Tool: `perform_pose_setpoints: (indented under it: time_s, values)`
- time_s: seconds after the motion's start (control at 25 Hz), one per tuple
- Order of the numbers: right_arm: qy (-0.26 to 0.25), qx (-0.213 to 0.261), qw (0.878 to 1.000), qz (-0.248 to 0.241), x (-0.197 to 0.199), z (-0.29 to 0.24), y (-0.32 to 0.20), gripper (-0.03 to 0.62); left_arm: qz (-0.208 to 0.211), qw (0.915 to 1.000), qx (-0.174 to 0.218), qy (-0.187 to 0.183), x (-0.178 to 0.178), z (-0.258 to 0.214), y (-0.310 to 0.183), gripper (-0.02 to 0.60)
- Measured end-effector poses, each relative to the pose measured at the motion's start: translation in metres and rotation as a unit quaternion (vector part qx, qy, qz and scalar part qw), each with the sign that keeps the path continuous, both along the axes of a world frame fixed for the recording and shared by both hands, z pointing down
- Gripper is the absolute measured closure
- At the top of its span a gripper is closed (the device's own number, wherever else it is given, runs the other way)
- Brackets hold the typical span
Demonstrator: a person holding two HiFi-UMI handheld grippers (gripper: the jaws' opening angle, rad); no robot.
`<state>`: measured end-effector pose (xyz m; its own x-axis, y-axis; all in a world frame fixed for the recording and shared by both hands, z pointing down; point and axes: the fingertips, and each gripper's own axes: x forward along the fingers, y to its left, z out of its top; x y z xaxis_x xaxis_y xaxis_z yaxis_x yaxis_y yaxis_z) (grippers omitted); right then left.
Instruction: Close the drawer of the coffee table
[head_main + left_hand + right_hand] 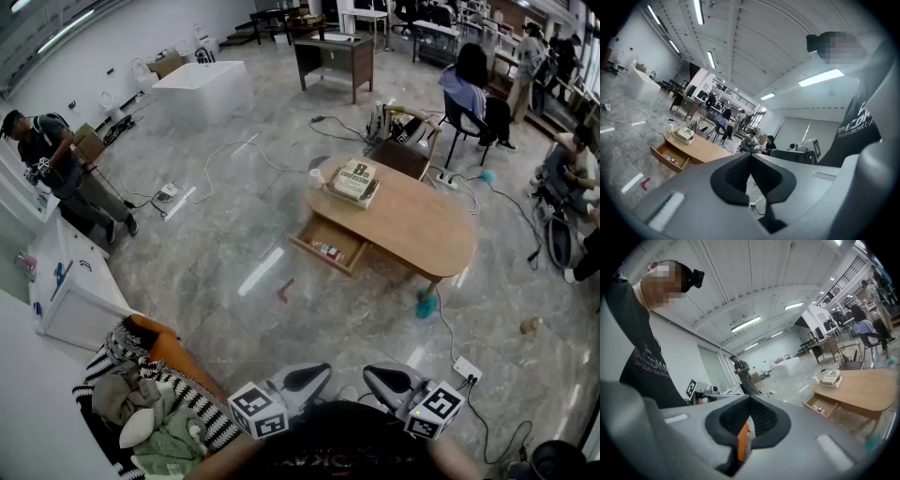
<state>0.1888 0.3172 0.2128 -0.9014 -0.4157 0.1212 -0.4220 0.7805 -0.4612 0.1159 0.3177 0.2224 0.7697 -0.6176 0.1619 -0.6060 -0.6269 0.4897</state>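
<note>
Push the front of the drawer point(328, 246), open under the coffee table point(412, 220): likely stiff, light, free-sliding. Use left gripper point(305, 378) or right gripper point(389, 380), both closed, empty, well apart from that table.

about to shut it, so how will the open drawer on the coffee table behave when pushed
The drawer looks like rigid wood, so it should slide in without flexing. It holds only a few small items, so it is likely light. The coffee table stands on a glossy floor and might shift slightly.
</note>
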Motion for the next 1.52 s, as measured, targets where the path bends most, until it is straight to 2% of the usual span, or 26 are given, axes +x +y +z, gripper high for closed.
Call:
perform_pose_setpoints:
  time_s: [0.44,0.8,1.04,1.16,1.52]
  values:
    - [-0.001,0.003,1.000,-0.007,0.000,-0.002,0.003,0.594,-0.007,1.0000,0.001,0.001,-0.001,-0.002,0.004,0.577]
    - [-0.011,0.017,0.999,-0.033,-0.008,-0.004,0.004,0.594,0.017,0.9995,0.023,-0.010,0.002,-0.005,0.005,0.577]
    - [-0.036,0.054,0.998,-0.021,-0.005,-0.023,-0.001,0.594,0.017,0.9986,0.040,-0.030,-0.001,-0.011,-0.005,0.577]
    - [-0.038,0.057,0.998,-0.013,0.001,-0.024,-0.006,0.594,0.009,0.9978,0.048,-0.044,-0.002,-0.015,-0.011,0.577]
    - [-0.046,0.063,0.997,0.013,0.016,-0.027,-0.016,0.594,-0.006,0.9970,0.057,-0.052,-0.004,-0.021,-0.016,0.577]
